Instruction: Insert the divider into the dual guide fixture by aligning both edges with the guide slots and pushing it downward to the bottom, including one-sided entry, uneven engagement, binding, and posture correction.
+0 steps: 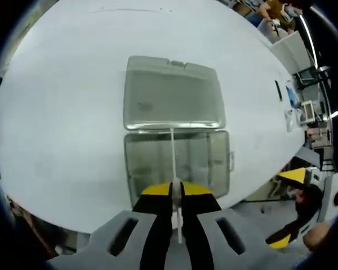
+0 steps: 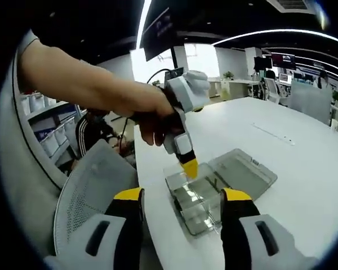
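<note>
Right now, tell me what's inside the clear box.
Inside the clear box, a thin divider stands upright, held by the left tongs. Moulded partitions show faintly. The tongs cover the divider's near end.

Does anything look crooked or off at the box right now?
Nothing stands out. The left gripper holds the thin divider upright over the clear box, running straight along its middle. The lid lies open flat on the table.

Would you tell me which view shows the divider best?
The left gripper view: the divider runs edge-on from the shut left gripper over the clear box. In the right gripper view it is barely distinguishable below the left gripper's yellow tips.
</note>
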The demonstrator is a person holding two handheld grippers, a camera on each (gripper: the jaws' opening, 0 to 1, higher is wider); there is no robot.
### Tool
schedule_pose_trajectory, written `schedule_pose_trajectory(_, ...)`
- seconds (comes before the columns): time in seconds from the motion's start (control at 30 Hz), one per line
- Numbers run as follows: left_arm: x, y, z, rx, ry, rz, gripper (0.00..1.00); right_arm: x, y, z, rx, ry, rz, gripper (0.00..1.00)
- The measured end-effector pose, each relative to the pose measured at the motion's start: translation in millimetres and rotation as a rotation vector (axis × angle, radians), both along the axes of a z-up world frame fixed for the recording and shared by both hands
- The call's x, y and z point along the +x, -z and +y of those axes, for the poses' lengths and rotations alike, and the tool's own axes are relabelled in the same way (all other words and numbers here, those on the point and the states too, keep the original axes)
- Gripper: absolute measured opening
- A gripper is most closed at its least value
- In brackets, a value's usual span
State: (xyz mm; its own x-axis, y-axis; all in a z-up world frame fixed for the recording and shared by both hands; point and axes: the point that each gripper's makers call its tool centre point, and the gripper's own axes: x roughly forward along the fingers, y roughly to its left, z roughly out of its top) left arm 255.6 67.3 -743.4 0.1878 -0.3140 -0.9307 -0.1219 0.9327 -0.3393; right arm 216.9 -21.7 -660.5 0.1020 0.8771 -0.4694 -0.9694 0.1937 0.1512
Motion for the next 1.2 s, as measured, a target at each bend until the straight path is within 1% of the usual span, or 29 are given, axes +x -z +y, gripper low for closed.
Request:
schedule_pose_trajectory(0.13,-1.3,5.0,1,0.002,-0.003,0.005,0.02,1,0.2,-1,0.002,-0.001,0.0,0.52)
schedule_pose_trajectory(0.73,-3.6,13.4,4,0.008,-0.017,0.033,0.02,6,0.8,2,0.015,-0.006,0.016,0.53)
schedule_pose_trajectory(1.2,1.3,18.4,2,0.003,-0.011,0.037,0.02,8,3.0,0,0.011,0.001,0.024,0.52)
